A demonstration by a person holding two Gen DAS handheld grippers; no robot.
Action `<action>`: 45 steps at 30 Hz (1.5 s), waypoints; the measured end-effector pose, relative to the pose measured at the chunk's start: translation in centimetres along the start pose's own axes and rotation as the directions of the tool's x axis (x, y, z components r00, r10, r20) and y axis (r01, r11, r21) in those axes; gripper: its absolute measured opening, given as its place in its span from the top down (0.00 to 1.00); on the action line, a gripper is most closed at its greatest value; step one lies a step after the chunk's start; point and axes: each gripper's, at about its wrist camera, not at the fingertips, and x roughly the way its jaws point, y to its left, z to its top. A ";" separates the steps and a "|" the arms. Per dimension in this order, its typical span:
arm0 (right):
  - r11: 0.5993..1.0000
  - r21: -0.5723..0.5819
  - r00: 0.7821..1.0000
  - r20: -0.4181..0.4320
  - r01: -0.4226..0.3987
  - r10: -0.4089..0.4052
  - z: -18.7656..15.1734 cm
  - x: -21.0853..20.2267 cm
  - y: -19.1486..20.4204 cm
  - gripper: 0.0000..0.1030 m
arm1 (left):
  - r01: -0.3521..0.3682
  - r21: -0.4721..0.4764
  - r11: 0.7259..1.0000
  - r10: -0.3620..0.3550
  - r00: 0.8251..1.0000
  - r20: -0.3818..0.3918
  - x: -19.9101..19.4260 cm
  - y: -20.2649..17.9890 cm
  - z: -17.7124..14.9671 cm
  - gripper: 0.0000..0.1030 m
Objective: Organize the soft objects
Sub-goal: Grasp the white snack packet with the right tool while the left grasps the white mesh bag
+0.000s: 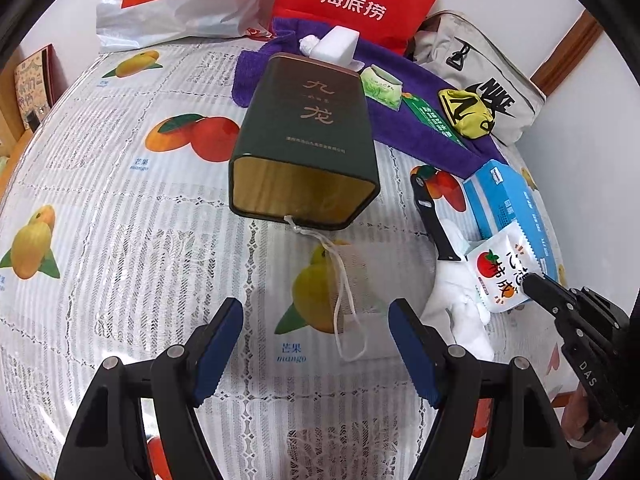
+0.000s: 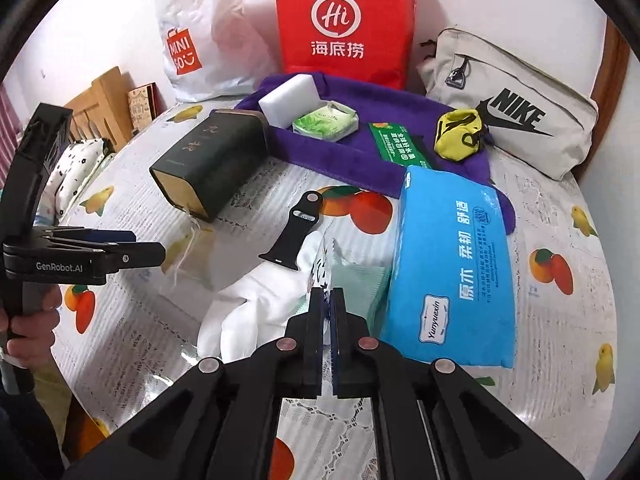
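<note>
Centrally, a dark tin [image 1: 304, 140] is lying on the fruit-print table [image 1: 120, 280], near a purple towel [image 2: 360, 152]. Rightward, the right gripper [image 2: 326, 300] is clamping a small sachet [image 1: 500, 276] above a white glove [image 2: 256, 316], beside blue tissues [image 2: 452, 264]. The left gripper [image 1: 316, 344] is hovering open.

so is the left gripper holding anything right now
No, the left gripper stands open over the fruit-print tablecloth with nothing between its blue pads.

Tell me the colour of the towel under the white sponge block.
Purple towel; right wrist view shows it best.
</note>
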 end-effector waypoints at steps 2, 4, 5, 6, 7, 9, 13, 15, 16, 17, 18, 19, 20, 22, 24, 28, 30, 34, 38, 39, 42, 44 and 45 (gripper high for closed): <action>1.000 0.004 1.000 -0.001 -0.020 0.020 0.0 0.3 0.0 0.96 | 0.003 0.004 1.000 -0.003 1.000 -0.001 0.0 -0.1 0.1 0.28; 0.999 0.010 0.999 -0.026 -0.045 0.045 0.1 1.2 0.0 0.95 | 0.003 0.009 1.000 -0.003 1.000 -0.004 0.1 -0.2 0.1 0.28; 0.999 0.013 0.998 -0.039 -0.052 0.053 0.1 1.5 0.2 0.95 | -0.002 0.011 1.000 0.002 1.000 -0.009 0.3 -0.2 0.1 0.28; 0.998 0.015 0.997 -0.046 -0.066 0.067 0.0 1.9 0.3 0.95 | -0.004 0.012 1.000 0.004 1.000 -0.011 0.4 -0.2 0.1 0.28; 0.997 0.020 0.996 -0.039 -0.079 0.080 0.0 2.2 0.3 0.95 | -0.005 0.012 1.000 0.005 1.000 -0.014 0.5 -0.2 0.1 0.28; 0.996 0.022 0.995 -0.045 -0.083 0.084 -0.2 2.6 0.3 0.95 | -0.009 0.013 1.000 0.009 1.000 -0.023 0.9 -0.2 0.1 0.28; 0.996 0.026 0.995 -0.029 -0.090 0.091 -0.3 2.2 -0.1 0.95 | -0.032 0.034 0.999 0.033 0.999 -0.032 1.9 -0.7 0.0 0.28; 0.994 0.038 0.995 -0.009 -0.102 0.102 -0.3 1.4 -0.6 0.95 | -0.050 0.068 0.996 0.051 0.999 -0.020 2.2 -1.5 0.0 0.28; 0.994 0.041 0.995 0.000 -0.104 0.104 -0.3 0.9 -0.8 0.95 | -0.046 0.078 0.996 0.047 0.999 -0.020 2.4 -1.9 0.0 0.28; 0.994 0.043 0.995 0.013 -0.102 0.102 -0.2 0.5 -1.0 0.95 | -0.048 0.089 0.995 0.050 0.999 -0.017 2.5 -2.3 0.1 0.28; 0.994 0.042 0.995 0.025 -0.100 0.099 -0.2 0.0 -1.1 0.95 | -0.057 0.104 0.993 0.058 0.998 -0.011 2.7 -2.7 0.0 0.28; 0.994 0.041 0.995 0.038 -0.097 0.096 -0.3 -0.5 -1.3 0.95 | -0.067 0.121 0.990 0.068 0.998 -0.006 2.9 -3.1 0.0 0.28; 0.994 0.041 0.994 0.044 -0.097 0.096 -0.3 -0.8 -1.4 0.95 | -0.090 0.149 0.985 0.091 0.996 0.001 3.2 -3.7 0.0 0.29; 0.994 0.043 0.994 0.055 -0.098 0.095 -0.5 -1.3 -1.7 0.95 | -0.124 0.189 0.974 0.123 0.992 0.018 3.6 -4.5 0.0 0.28; 0.993 0.053 0.993 0.061 -0.102 0.099 -0.7 -1.5 -2.0 0.95 | -0.190 0.235 0.953 0.184 0.982 0.046 4.2 -5.4 0.0 0.28; 0.991 0.060 0.992 0.049 -0.117 0.114 -0.8 -0.7 -2.5 0.95 | -0.204 0.240 0.949 0.190 0.979 0.079 4.4 -5.8 0.4 0.32; 0.991 0.050 0.992 0.037 -0.123 0.121 -0.8 -0.1 -2.4 0.95 | -0.192 0.258 0.947 0.175 0.981 0.088 4.2 -6.0 0.5 0.50; 0.987 0.060 0.989 0.023 -0.146 0.145 -0.7 0.9 -2.2 0.95 | -0.177 0.281 0.943 0.156 0.983 0.093 3.9 -6.3 0.4 0.71; 0.985 0.060 0.987 0.017 -0.161 0.160 -0.2 2.2 -1.8 0.93 | -0.132 0.293 0.947 0.112 0.990 0.085 3.8 -6.4 0.2 0.90; 0.985 0.066 0.987 0.009 -0.161 0.160 -0.1 2.7 -1.8 0.93 | -0.129 0.292 0.948 0.109 0.991 0.084 3.7 -6.4 0.2 0.91; 0.980 0.082 0.984 0.024 -0.180 0.179 -0.2 3.1 -1.9 0.96 | -0.091 0.265 0.960 0.076 0.995 0.066 3.5 -5.9 0.2 0.93; 0.982 0.063 0.984 0.034 -0.177 0.176 -0.2 2.5 -1.8 0.97 | -0.071 0.251 0.965 0.058 0.997 0.060 3.2 -5.5 0.1 0.93; 0.984 0.058 0.985 0.048 -0.169 0.166 -0.1 2.0 -1.7 0.97 | -0.067 0.245 0.967 0.054 0.997 0.061 3.0 -5.3 0.0 0.93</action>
